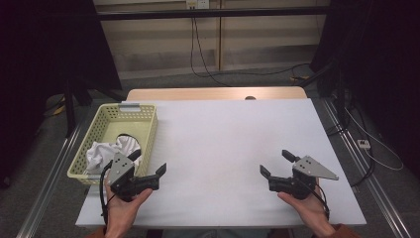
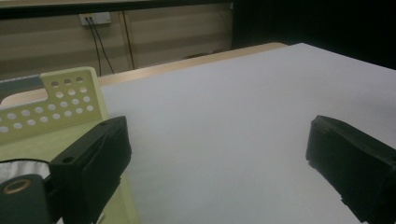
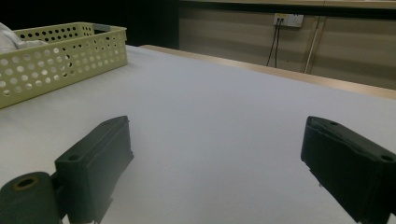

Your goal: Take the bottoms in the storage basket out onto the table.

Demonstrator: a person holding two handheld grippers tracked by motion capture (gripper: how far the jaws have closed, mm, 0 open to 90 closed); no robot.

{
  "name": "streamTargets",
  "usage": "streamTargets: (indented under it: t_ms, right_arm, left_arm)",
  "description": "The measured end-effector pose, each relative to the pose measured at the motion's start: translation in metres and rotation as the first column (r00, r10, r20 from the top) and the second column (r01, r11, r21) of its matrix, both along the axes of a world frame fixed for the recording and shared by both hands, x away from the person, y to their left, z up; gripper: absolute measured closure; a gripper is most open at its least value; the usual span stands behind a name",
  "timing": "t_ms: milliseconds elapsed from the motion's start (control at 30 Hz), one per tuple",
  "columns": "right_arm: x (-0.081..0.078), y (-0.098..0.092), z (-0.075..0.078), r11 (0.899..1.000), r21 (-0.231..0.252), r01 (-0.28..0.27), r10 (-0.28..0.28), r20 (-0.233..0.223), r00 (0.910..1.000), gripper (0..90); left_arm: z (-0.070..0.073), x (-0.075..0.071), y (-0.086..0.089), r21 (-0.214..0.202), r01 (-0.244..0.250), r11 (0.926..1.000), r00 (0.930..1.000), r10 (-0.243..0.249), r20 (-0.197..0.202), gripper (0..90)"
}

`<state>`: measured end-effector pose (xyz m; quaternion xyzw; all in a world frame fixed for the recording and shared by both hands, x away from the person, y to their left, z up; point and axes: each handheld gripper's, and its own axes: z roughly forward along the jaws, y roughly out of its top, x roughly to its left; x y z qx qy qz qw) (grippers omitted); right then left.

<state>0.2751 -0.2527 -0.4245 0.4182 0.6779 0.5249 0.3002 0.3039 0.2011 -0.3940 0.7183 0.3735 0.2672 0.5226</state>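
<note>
My left gripper [image 1: 148, 162] is held in a hand near the table's front left, right beside the near right corner of a pale yellow perforated basket [image 1: 148, 124]. Its jaws stand wide apart with only bare white tabletop between them [image 2: 217, 128]. A crumpled white cloth [image 1: 111, 148] lies in the basket, with a dark loop on top of it. My right gripper [image 1: 275, 162] is held at the front right, pointing left toward the table's middle. It is open too, with nothing between its jaws [image 3: 217, 126]. The basket [image 3: 60, 56] is far off on that view's left.
The white table top [image 1: 223, 139] has a wooden strip [image 1: 213, 93] along its far edge. Dark stands and cables sit on the floor beyond the table, and metal rails [image 1: 49, 173] run along both sides. The basket wall [image 2: 56, 107] rises just left of my left jaw.
</note>
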Motion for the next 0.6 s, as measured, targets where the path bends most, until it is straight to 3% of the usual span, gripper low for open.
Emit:
streamTargets:
  t_ms: [600]
  right_arm:
    - [0.0008, -0.005, -0.0005, 1.0, 0.009, -0.007, 0.007, -0.006, 1.0, 8.1]
  left_arm:
    - [0.0036, 0.0015, -0.0009, 0.002, -0.004, 1.0, 0.9998, 0.004, -0.02, 6.9]
